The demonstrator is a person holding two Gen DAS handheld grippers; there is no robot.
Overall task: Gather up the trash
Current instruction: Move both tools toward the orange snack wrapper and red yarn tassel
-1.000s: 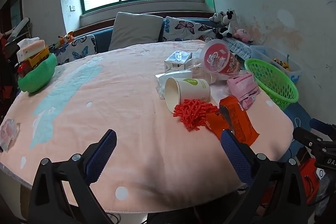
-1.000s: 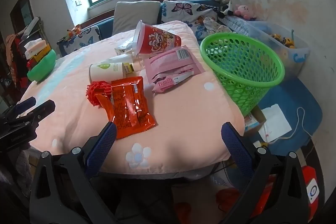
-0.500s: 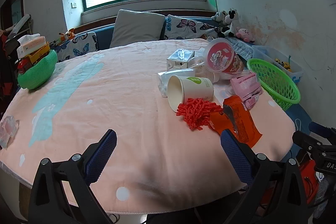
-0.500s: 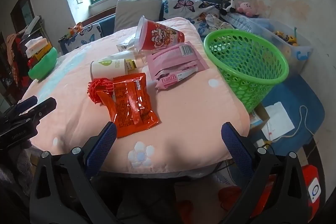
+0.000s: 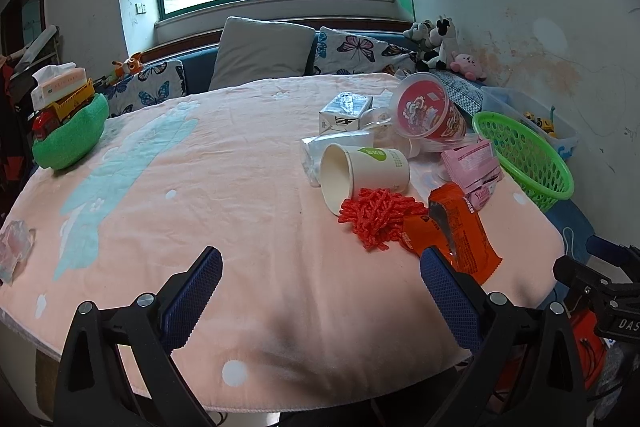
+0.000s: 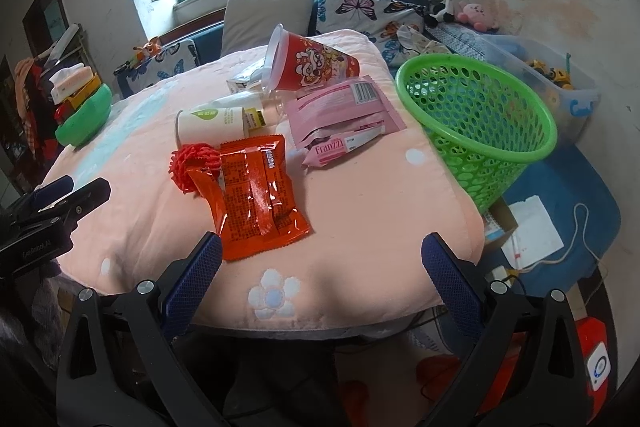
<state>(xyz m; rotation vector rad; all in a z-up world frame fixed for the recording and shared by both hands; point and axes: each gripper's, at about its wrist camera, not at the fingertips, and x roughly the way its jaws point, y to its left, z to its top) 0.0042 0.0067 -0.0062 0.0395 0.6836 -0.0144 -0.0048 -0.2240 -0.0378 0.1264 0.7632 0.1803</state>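
Observation:
Trash lies on the pink tablecloth [image 5: 224, 187]: an orange wrapper [image 6: 256, 195] [image 5: 460, 231], a red mesh scrap [image 6: 194, 163] [image 5: 376, 215], a tipped white paper cup [image 5: 362, 173] [image 6: 212, 121], pink Franzzi wrappers [image 6: 344, 115] [image 5: 472, 167], a tipped red noodle cup [image 6: 308, 65] [image 5: 426, 111] and a small carton [image 5: 344, 113]. A green basket [image 6: 480, 123] [image 5: 524, 155] stands at the table's right edge. My left gripper [image 5: 320, 287] is open and empty above the near table edge. My right gripper [image 6: 320, 267] is open and empty, just in front of the orange wrapper.
A green bowl with a toy truck and a tissue box [image 5: 68, 131] sits at the far left of the table. A crumpled wrapper [image 5: 14, 247] lies at the left edge. A sofa with cushions [image 5: 260, 55] is behind. A clear toy bin [image 6: 548, 79] stands right of the basket.
Both grippers have drawn slightly closer to the table and trash. Jaws stay open; nothing has been picked up.

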